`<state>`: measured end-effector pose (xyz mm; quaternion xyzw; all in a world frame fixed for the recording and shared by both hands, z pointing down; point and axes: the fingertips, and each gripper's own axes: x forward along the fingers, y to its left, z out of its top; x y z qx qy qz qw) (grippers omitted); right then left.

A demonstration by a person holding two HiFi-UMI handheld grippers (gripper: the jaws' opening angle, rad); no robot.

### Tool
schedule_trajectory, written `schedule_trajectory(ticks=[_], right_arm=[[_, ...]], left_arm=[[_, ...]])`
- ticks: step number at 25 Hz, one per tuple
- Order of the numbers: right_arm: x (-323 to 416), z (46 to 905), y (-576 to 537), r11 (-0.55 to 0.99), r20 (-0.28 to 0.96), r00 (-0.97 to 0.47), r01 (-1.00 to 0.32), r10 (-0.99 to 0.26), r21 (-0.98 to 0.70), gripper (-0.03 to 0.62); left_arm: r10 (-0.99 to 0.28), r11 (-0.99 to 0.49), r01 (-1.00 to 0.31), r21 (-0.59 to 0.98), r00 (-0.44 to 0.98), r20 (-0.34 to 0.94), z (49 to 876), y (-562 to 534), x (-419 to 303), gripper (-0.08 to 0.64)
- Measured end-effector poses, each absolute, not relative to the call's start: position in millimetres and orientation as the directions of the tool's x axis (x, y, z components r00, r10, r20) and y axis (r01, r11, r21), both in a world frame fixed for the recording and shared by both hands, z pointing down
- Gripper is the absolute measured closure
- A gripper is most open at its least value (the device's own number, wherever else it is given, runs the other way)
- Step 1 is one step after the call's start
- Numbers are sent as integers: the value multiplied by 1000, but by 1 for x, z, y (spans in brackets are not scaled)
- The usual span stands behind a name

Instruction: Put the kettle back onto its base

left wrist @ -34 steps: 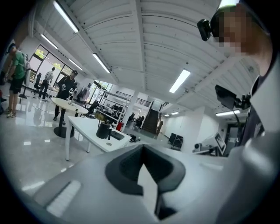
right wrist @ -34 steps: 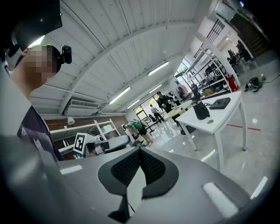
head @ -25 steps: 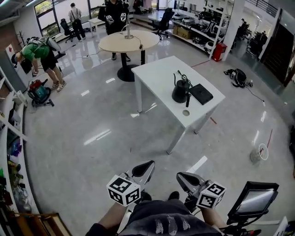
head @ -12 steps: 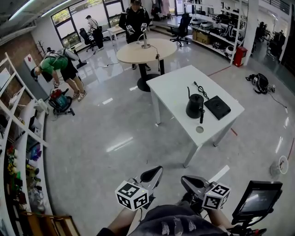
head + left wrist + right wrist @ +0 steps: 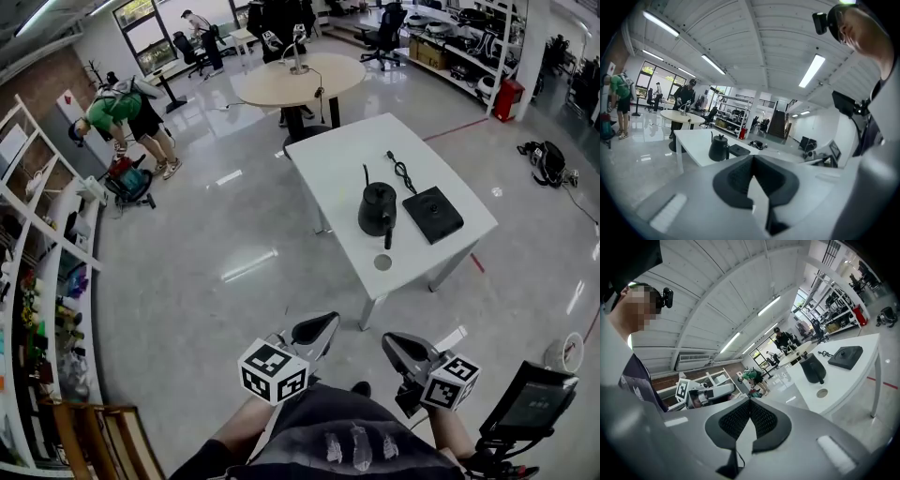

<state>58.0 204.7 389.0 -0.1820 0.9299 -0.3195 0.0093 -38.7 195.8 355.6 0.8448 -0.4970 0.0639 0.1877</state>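
Note:
The black kettle (image 5: 377, 208) stands upright on the white table (image 5: 333, 159), its handle toward me. Its flat black base (image 5: 432, 214) lies just to the kettle's right, apart from it, with a black cord (image 5: 401, 172) trailing behind. Both grippers are low in the head view, well short of the table. The left gripper (image 5: 319, 328) is shut and empty, and so is the right gripper (image 5: 398, 345). From the left gripper view the kettle (image 5: 719, 147) and base (image 5: 739, 150) are far ahead above the closed jaws (image 5: 752, 159). The right gripper view shows the kettle (image 5: 813, 368) and base (image 5: 845, 356) ahead on the right.
Open grey floor lies between me and the table. A round table (image 5: 300, 80) stands behind it, with people beyond. A person in green (image 5: 117, 112) bends over at the left near white shelves (image 5: 37, 244). A screen on a stand (image 5: 534, 403) is at my right.
Both grippers and the head view have moved forward toward the white table, which now looks nearer and larger. The kettle and base have not moved on the table. Both jaws stay closed.

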Motion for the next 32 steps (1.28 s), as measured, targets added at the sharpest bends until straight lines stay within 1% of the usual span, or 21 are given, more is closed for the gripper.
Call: schedule_trajectory(ticks=[8,15,18,21,23,28,32], right_arm=[[90,395,137,720,118,-920,-368,-374,-588,592],[75,399,90,720,152,-891,-438,-428,-539,592],[66,400,69,680,176,-871,-471,-458,-563,592],[51,411,57,628,221,-853,-501,-472,-595,592],[38,416,43,612,251,-839,-529,-483,-589,592],[-1,423,1,617,317,-816,-575,-483,-538,592],[-13,444,-21,606,428,-758,-651,-492,-457,592]], left_arm=[[-818,-433,-869,240,490,301,356,123,-16,559],[-804,-469,-842,265,532,268,367,67,-38,559],[-781,-499,-817,289,569,258,367,37,-41,559],[-758,-527,-791,311,602,250,366,16,-51,560],[-758,-529,-787,317,607,241,362,0,-69,560],[-760,-532,-775,340,615,213,370,-44,-117,559],[-748,-531,-760,376,628,214,388,-68,-135,559]])
